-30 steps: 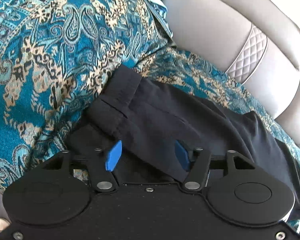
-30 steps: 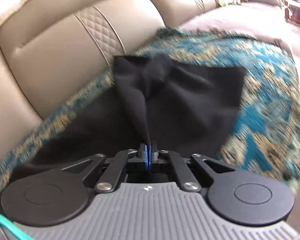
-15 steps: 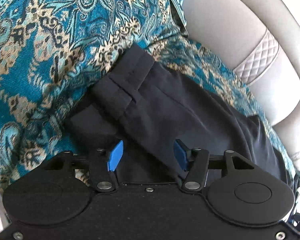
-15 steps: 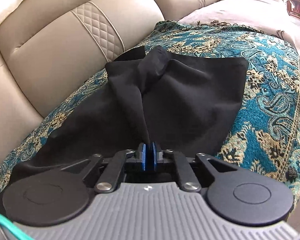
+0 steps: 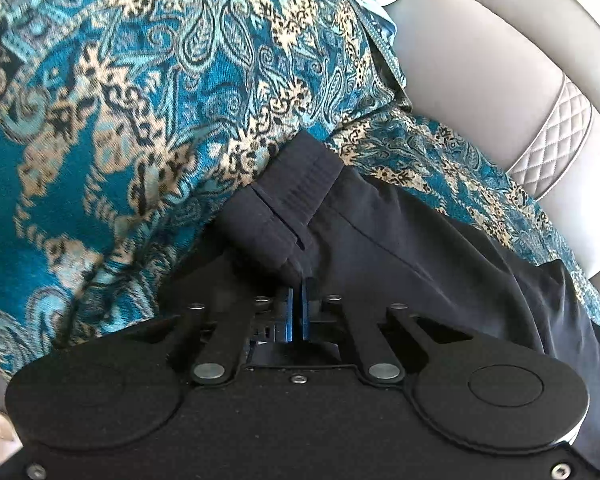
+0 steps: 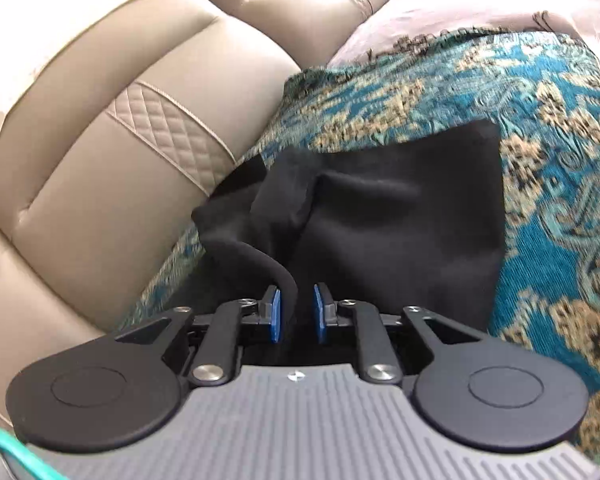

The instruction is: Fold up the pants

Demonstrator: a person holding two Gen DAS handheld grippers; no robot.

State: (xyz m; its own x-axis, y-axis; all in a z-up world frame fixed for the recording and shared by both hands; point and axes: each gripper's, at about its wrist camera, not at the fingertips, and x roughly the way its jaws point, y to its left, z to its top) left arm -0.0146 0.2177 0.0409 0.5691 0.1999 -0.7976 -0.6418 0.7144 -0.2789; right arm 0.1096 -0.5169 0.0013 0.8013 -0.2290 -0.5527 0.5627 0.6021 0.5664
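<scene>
Black pants (image 5: 420, 248) lie on a teal patterned throw (image 5: 120, 120) over a beige sofa. In the left wrist view my left gripper (image 5: 298, 292) is shut on the pants fabric just below the waistband (image 5: 284, 208). In the right wrist view the pants (image 6: 400, 220) lie spread flat with a raised fold near the sofa back. My right gripper (image 6: 296, 312) is open, its blue pads (image 6: 275, 314) apart, with a fold of black fabric lying loosely between them.
The sofa backrest (image 6: 100, 140) with a quilted strip (image 6: 168, 132) rises to the left in the right wrist view and it also shows in the left wrist view (image 5: 500, 60). The throw (image 6: 540, 160) runs past the pants to the right.
My left gripper closed on the pants near the waistband. My right gripper opened and let go of the fabric it was pinching, and the lifted fold has sunk.
</scene>
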